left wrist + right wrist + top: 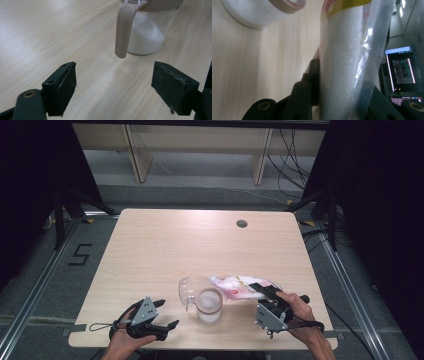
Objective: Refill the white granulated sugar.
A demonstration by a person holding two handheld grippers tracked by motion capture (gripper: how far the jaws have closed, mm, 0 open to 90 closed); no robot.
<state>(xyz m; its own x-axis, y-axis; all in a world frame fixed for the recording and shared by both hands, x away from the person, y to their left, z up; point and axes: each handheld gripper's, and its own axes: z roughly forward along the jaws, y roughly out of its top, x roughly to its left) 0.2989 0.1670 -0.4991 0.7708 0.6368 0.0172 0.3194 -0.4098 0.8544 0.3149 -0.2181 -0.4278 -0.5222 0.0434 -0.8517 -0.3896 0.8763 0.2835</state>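
White grains [342,75] inside gripped bag [352,50]

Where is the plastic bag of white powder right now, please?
In the high view the bag is clamped in the right gripper at the table's near right, tilted just right of the open jar.

Black claws [161,314] – grey triangular plates, trailing cables

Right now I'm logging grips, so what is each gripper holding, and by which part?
The right gripper is clamped on the bag of white granules, at its right end. The left gripper is open, holding nothing.
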